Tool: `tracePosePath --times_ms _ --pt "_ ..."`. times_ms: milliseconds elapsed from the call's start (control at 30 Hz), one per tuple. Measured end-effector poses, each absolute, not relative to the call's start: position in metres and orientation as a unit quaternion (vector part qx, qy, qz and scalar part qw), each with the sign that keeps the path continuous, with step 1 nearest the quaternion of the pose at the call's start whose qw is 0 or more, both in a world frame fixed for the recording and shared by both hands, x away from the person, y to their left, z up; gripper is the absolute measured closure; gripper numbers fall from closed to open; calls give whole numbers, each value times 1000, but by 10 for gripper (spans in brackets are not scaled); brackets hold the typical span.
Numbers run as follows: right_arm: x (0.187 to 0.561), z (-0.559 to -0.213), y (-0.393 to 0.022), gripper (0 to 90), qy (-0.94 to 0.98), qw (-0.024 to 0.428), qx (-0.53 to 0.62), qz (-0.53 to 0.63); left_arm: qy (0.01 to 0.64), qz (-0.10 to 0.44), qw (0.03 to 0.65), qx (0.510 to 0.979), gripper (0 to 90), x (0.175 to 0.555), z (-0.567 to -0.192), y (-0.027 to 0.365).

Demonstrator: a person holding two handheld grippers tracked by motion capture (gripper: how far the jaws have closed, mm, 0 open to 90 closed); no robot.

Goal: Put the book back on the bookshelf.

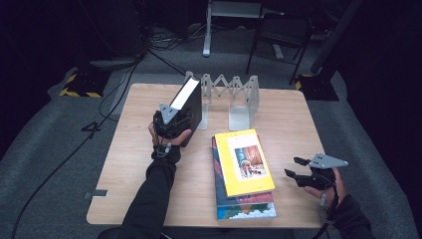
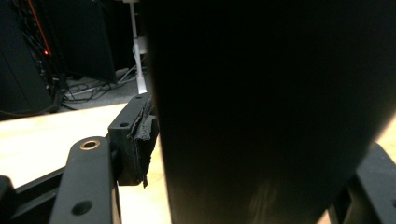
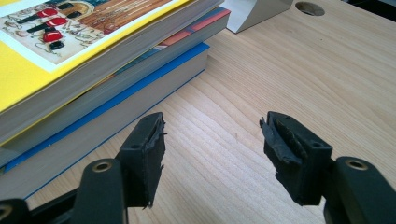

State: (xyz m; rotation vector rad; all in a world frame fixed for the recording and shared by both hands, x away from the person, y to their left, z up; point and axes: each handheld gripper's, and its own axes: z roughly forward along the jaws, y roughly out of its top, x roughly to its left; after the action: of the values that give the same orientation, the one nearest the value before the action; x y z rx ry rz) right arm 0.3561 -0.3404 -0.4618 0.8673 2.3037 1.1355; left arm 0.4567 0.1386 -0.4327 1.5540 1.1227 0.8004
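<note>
Black and thick, the hardcover book [image 1: 191, 107] stood on edge on the wooden counter [image 1: 129, 164], leaning at the left end of the grey folding rack [image 1: 234, 97], page edges up. The left tool [image 1: 171, 122] sat at the book's near lower corner with the cover between its jaws; in the left gripper view one pad [image 2: 140, 144] lay right at the dark cover, but whether it pressed there I could not tell. The right tool [image 1: 298, 172] hovered low over the counter, well to the right of the rack's near side, jaws parted on nothing, with bare wood between them in the right gripper view. In front of the rack lay a stack: a yellow book [image 1: 246, 162] on top of a blue-edged book [image 1: 246, 206]. By my reading one book had reached the rack and was about to be let go; the two flat ones were left to shelve.
</note>
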Motion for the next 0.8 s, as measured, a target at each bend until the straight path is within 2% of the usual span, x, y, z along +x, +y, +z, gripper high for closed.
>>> tracePosePath --times_ms 233,400,433,533,800 --pt "357 -463 -340 377 832 212 314 406 467 322 492 661 359 452 -449 140" --pt "357 -464 -339 377 832 212 314 405 476 315 463 678 381 448 -466 139" --pt "357 -464 -339 377 832 212 313 405 479 317 443 689 389 448 -473 135" --pt "357 -464 -339 377 833 211 313 405 482 321 444 684 466 447 -476 130" --pt "359 -465 -337 376 834 211 310 404 518 339 435 654 500 453 -476 110"
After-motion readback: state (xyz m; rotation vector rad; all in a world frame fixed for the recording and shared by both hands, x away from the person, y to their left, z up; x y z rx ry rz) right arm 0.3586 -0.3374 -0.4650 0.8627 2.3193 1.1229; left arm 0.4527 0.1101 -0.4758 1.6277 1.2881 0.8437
